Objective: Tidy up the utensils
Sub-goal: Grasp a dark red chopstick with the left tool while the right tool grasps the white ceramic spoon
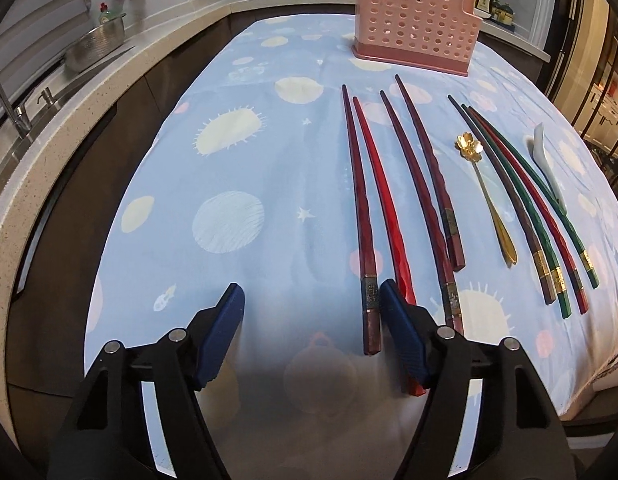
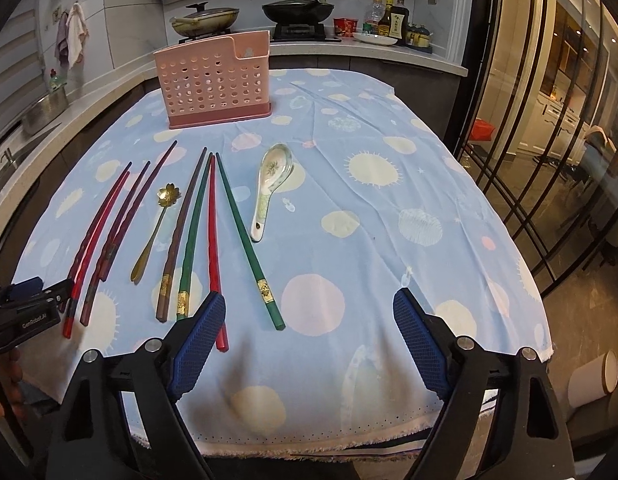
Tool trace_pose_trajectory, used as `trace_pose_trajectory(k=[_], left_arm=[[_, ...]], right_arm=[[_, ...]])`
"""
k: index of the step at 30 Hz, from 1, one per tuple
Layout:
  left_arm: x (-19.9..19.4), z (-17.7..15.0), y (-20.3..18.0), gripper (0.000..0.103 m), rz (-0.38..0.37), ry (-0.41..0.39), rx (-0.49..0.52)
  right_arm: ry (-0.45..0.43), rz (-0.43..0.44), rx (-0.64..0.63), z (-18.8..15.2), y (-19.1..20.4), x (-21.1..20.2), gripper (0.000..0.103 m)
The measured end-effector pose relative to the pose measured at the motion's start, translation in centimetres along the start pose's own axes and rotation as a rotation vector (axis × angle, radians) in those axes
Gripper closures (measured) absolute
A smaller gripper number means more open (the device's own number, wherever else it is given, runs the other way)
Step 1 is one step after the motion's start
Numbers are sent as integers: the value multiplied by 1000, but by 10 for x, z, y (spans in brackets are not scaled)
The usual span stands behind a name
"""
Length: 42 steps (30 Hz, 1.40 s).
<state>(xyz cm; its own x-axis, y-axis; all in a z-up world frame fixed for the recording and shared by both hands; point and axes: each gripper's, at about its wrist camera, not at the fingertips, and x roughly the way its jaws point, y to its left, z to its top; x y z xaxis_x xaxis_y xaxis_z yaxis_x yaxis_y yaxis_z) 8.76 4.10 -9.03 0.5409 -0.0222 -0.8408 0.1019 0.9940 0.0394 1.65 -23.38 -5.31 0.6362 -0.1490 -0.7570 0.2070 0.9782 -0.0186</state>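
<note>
Several red, maroon and green chopsticks (image 1: 405,184) (image 2: 189,232) lie side by side on the blue patterned cloth. A gold flower-headed spoon (image 1: 485,196) (image 2: 153,232) lies among them. A white ceramic spoon (image 2: 269,188) (image 1: 547,164) lies to their right. A pink perforated utensil holder (image 1: 413,28) (image 2: 215,84) stands at the far end. My left gripper (image 1: 309,312) is open and empty, its right finger over the near ends of the red chopsticks; it shows in the right wrist view (image 2: 33,292). My right gripper (image 2: 309,320) is open and empty above the near cloth.
The table (image 2: 369,240) is covered by the cloth. A countertop with a sink and metal colander (image 1: 93,44) runs along the left. A stove with pans (image 2: 297,12) and sauce bottles (image 2: 393,20) is behind. Glass doors (image 2: 549,120) stand to the right.
</note>
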Motion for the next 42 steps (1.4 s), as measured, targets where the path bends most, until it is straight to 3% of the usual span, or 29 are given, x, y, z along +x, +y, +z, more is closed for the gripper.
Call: trace_pose_trajectory(k=[4,6,9,13,18,20,36,42], left_arm=[[-2,4,-1,69,-48,-5,12],[-3,6,-1,88,-82,-1,11],[-1,9,-1,95,-107,2,9],[3,13,-1,96,-112,3,8],[7,19,-5,96,-109,5,16],[8,21,-5,96,-112,7,15],[12,26,-5,96,-125,20,17],[13,28,-5,96,-133,20,15]], right_arm=[[18,27,4,5,1,9,38],[18,39,12,11,0,16,49],[14,53,24,23,0,28,57],[12,70,18,41,6,50,66],[47,142,43,59,15,81,88],[56,162,66,64,16,90,91],[72,182,95,72,23,112,95],[89,234,116,73,29,118,89]])
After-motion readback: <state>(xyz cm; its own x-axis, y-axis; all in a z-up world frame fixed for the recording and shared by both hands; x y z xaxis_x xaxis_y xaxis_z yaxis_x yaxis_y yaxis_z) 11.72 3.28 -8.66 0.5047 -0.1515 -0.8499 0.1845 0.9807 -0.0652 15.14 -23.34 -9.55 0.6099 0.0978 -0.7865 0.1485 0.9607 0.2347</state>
